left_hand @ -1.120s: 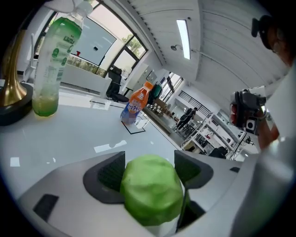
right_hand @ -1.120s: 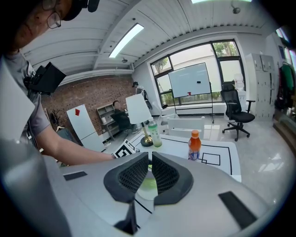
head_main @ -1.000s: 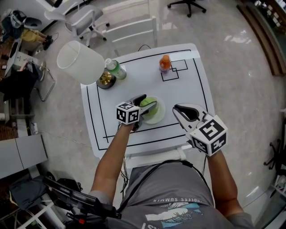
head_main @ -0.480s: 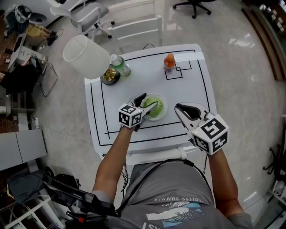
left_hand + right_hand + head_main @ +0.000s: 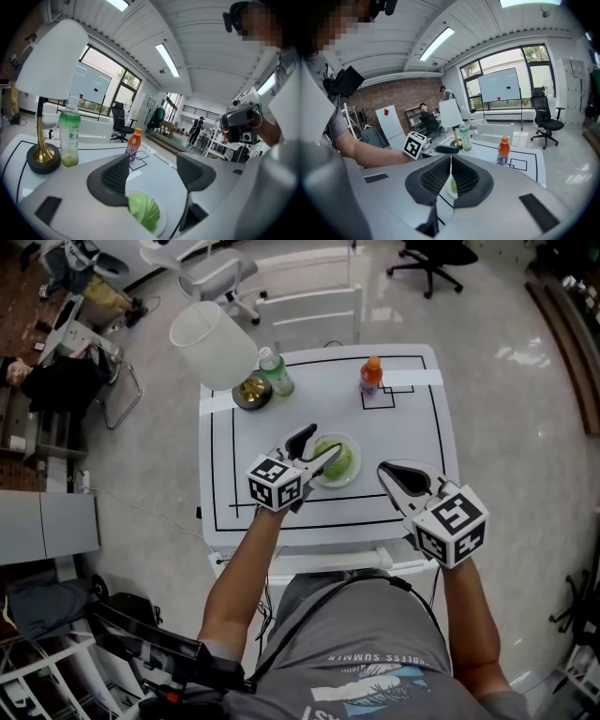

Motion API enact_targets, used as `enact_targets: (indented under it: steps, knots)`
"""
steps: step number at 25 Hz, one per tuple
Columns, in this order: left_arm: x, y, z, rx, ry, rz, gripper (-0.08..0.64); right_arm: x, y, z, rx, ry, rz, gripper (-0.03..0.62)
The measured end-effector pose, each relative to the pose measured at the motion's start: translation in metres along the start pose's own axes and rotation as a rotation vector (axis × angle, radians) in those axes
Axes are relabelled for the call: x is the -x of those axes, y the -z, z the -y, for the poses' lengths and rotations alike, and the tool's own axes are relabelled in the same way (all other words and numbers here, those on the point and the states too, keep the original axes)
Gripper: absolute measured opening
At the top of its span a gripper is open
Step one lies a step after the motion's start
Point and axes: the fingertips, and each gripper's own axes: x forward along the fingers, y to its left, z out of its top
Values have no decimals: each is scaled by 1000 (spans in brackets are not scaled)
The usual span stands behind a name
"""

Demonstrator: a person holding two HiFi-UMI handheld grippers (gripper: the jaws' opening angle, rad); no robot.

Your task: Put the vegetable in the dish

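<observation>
A green cabbage-like vegetable lies in a small white dish on the white table. In the left gripper view the vegetable lies low between the jaws, in the dish. My left gripper is open, just left of the dish, with nothing held. My right gripper is shut and empty, to the right of the dish near the table's front. In the right gripper view only a green sliver of the vegetable shows through the shut jaws.
An orange drink bottle stands at the back right by a small black square outline. A green bottle and a lamp with a white shade and a brass base stand at the back left. White chairs are behind the table.
My left gripper has drawn back a little from the vegetable, which stays in the dish. The head camera shifted, so the table sits farther right in view. The right gripper stays shut.
</observation>
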Motion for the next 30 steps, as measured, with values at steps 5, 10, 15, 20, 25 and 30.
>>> enact_targets:
  steps: [5, 10, 15, 20, 25, 30]
  knots:
    - [22, -37, 31, -34, 2, 89, 292, 19, -5, -13, 22, -17, 49, 8]
    - [47, -72, 73, -103, 9, 169, 150, 45, -15, -23, 53, -30, 123, 6]
    - [76, -110, 119, -175, 18, 257, 8, 71, -26, -38, 108, -59, 187, 6]
    - [106, -145, 165, -216, 28, 310, 8, 98, -43, -56, 145, -79, 253, 6]
    - [132, -155, 204, -239, 9, 348, 8, 128, -48, -80, 175, -112, 311, 6]
    - [160, -152, 234, -261, -27, 365, 8, 157, -50, -104, 209, -142, 353, 6]
